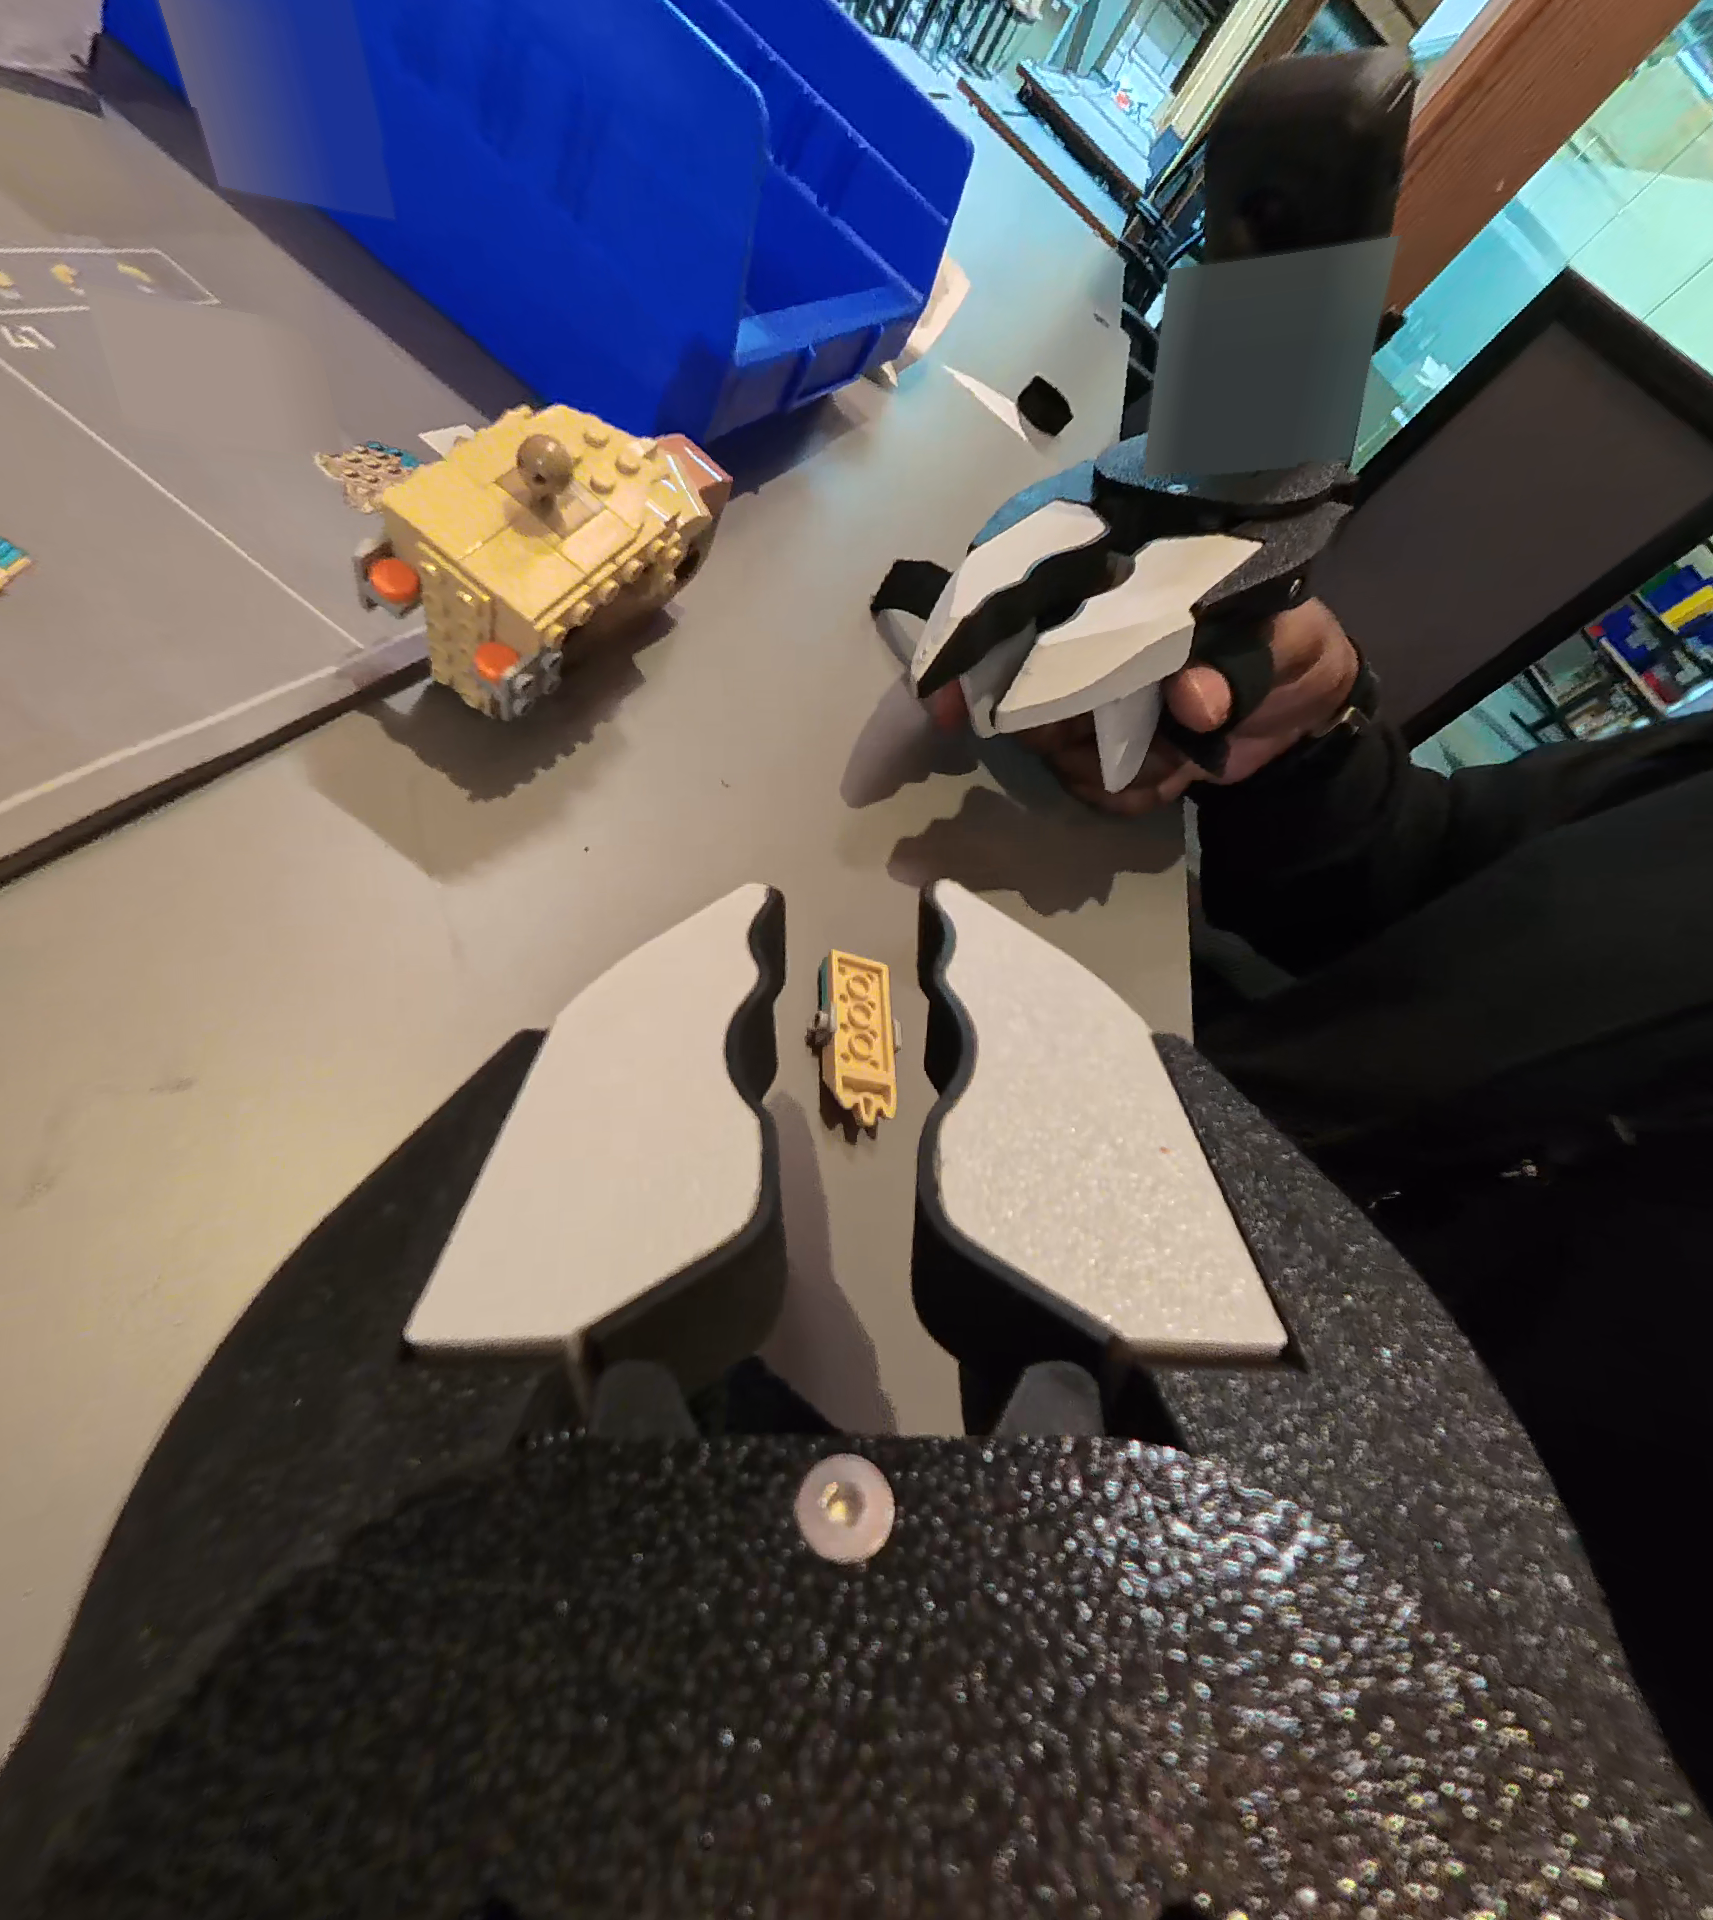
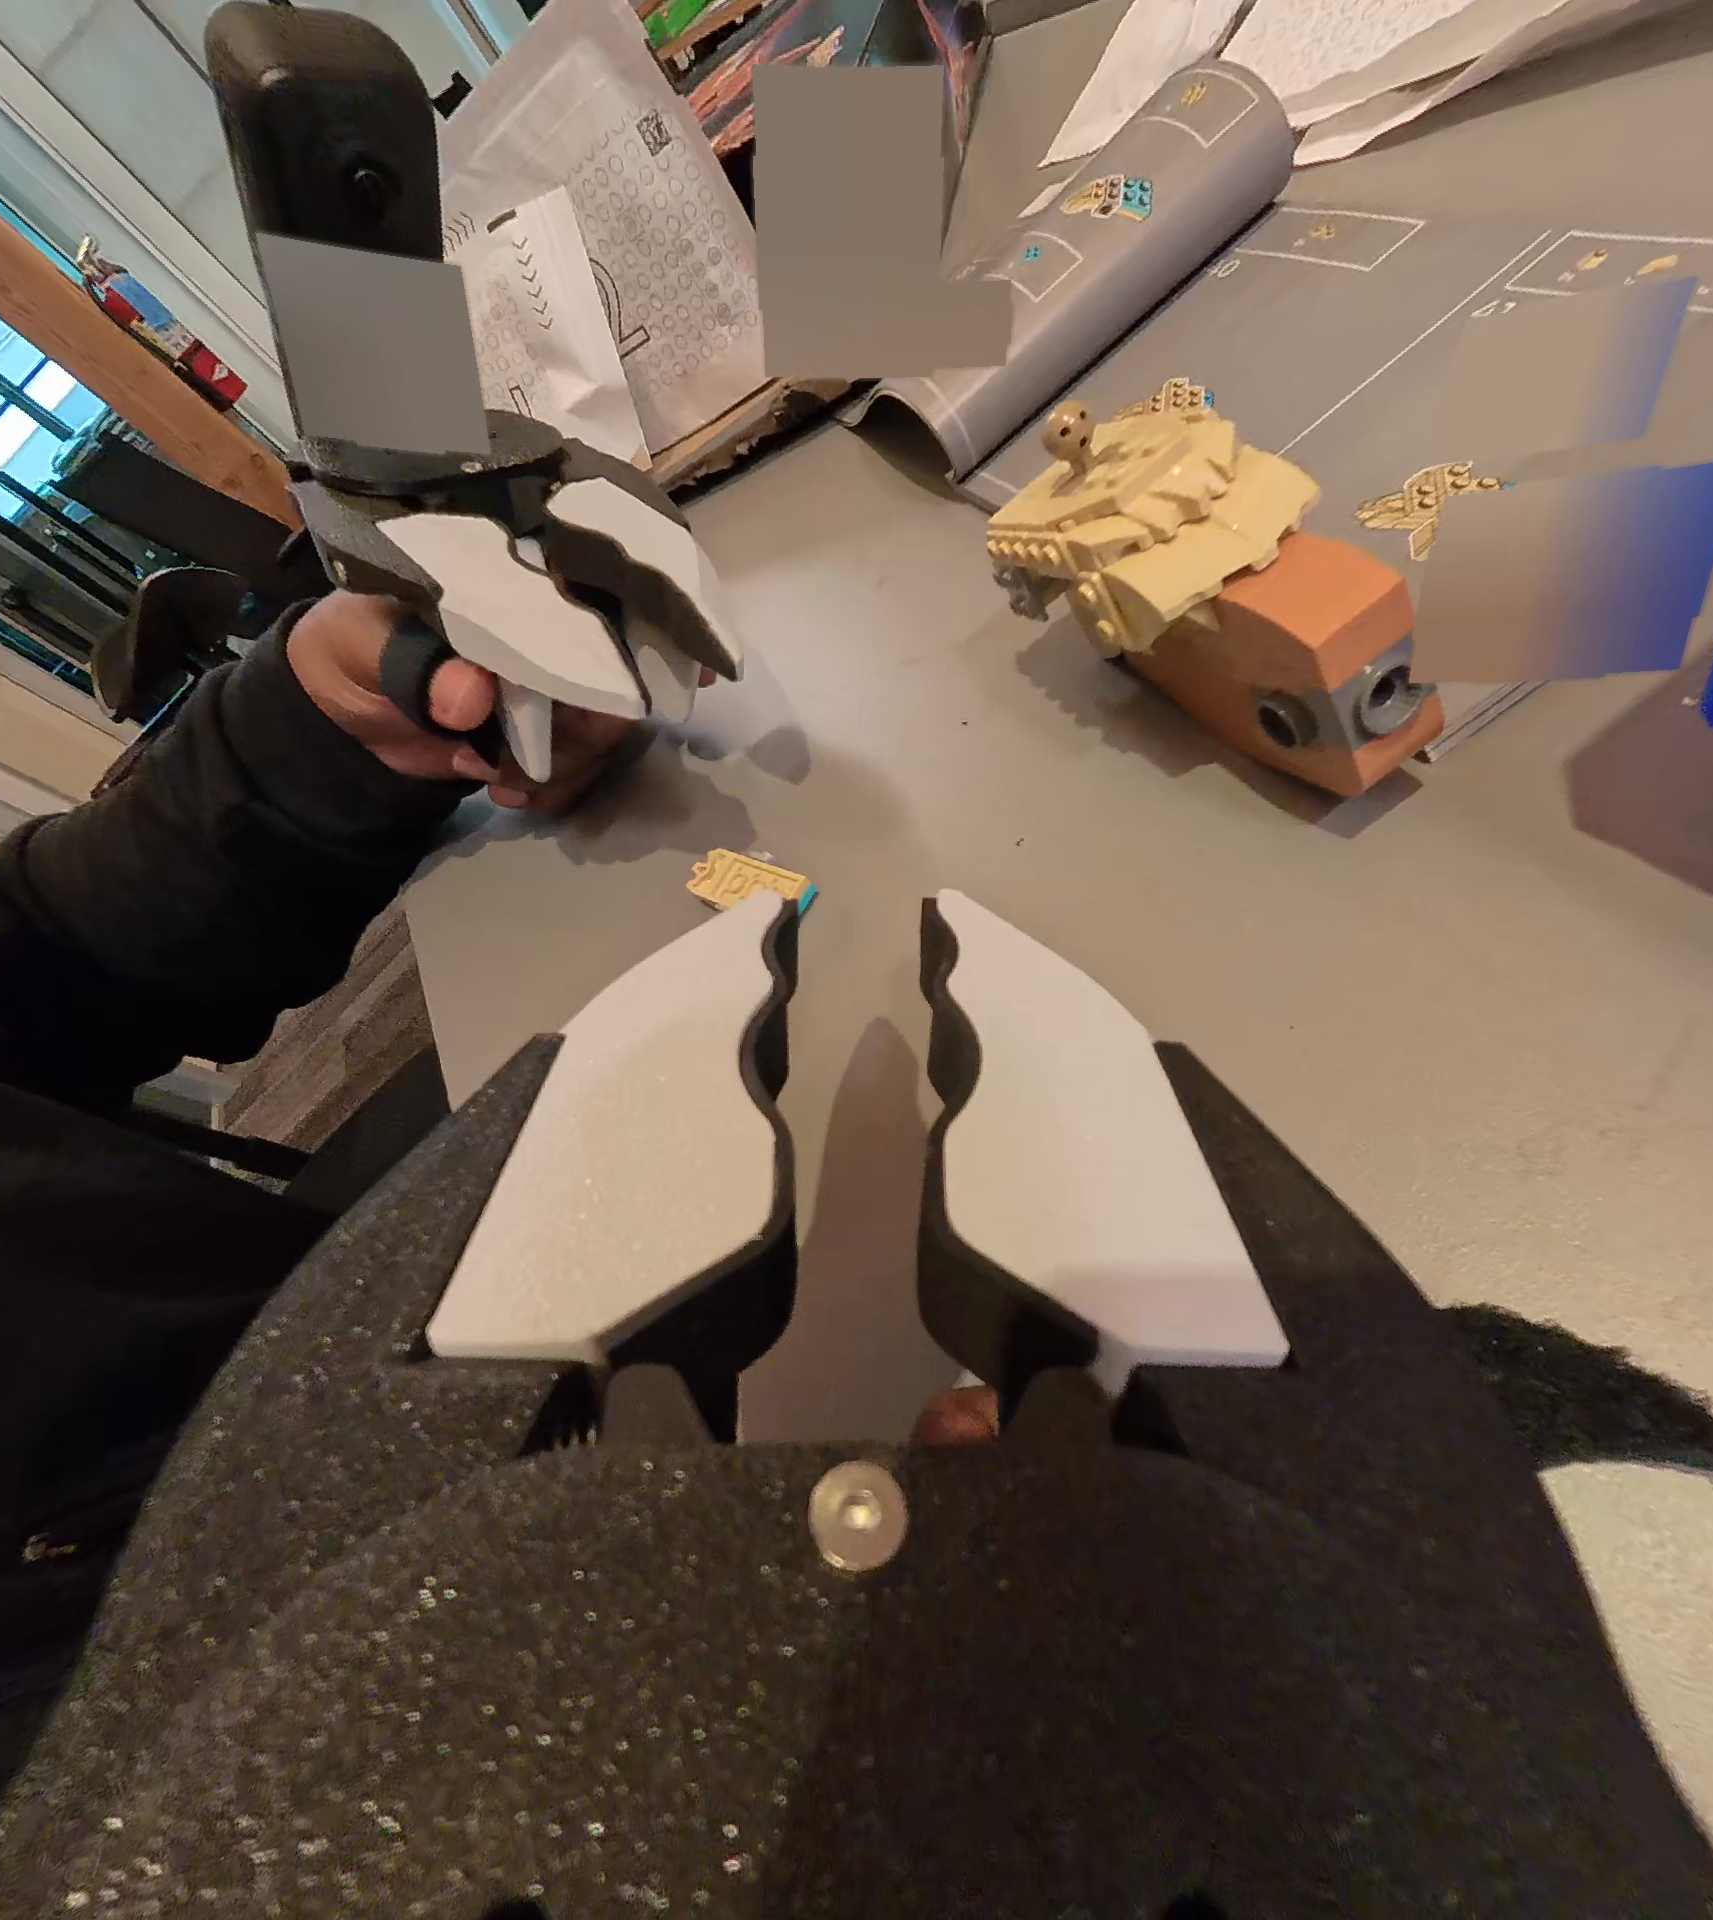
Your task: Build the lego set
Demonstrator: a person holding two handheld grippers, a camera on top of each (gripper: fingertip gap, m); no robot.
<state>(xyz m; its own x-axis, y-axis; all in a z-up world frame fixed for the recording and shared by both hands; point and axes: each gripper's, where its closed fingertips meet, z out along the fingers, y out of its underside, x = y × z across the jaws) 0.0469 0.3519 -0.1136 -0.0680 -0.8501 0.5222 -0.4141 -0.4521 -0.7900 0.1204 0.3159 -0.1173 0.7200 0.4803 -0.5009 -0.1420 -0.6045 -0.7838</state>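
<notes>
A small tan plate piece (image 1: 857,1039) with grey clips lies flat on the grey table (image 1: 312,1039), close to its edge. My left gripper (image 1: 852,914) is open and hovers over it, so the piece shows between the fingers without touching them. My right gripper (image 2: 857,920) is open and empty, and the same piece (image 2: 748,881) lies just past its left fingertip. The tan lego model (image 1: 519,561) with orange round studs lies on its side farther back. In the right wrist view the model (image 2: 1195,561) shows a brown block with grey connectors.
A blue bin (image 1: 571,208) stands behind the model. An open instruction booklet (image 1: 104,582) lies left of it and also shows in the right wrist view (image 2: 1351,312). White paper bags (image 2: 571,260) stand at the back. The table edge (image 1: 1190,935) runs beside a person's black sleeve (image 1: 1454,883). The grippers' ends are close to 9 centimetres from one another.
</notes>
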